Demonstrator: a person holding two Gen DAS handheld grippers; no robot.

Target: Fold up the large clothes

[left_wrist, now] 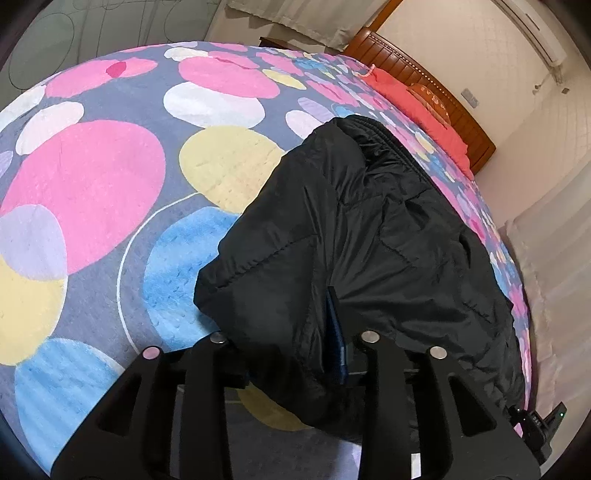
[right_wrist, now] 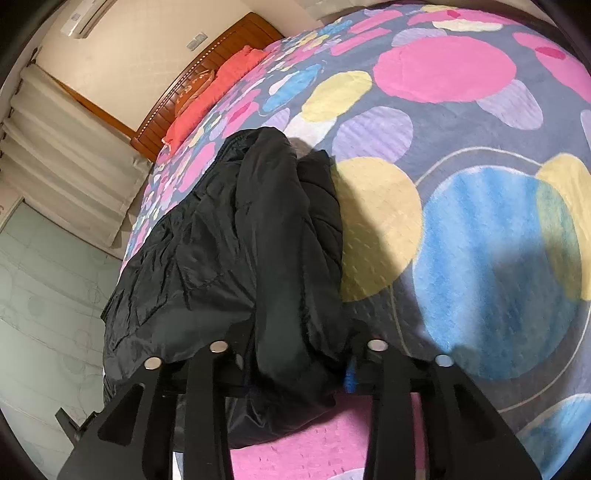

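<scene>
A black quilted jacket (left_wrist: 369, 240) lies on a bed with a blanket (left_wrist: 92, 184) of pink, yellow and blue circles. My left gripper (left_wrist: 295, 354) is shut on a bunched fold of the jacket's near edge; fabric fills the gap between the fingers and a blue pad (left_wrist: 338, 332) shows beside it. In the right wrist view the same jacket (right_wrist: 221, 240) drapes away from me. My right gripper (right_wrist: 299, 362) is shut on another thick fold of it, lifted a little over the blanket (right_wrist: 480, 240).
A wooden headboard (left_wrist: 424, 81) with red pillows (left_wrist: 413, 103) stands at the far end of the bed. Cream curtains (right_wrist: 66, 147) and a tiled floor (right_wrist: 44, 295) lie past the bed's side edge. An air conditioner (left_wrist: 535, 29) hangs on the wall.
</scene>
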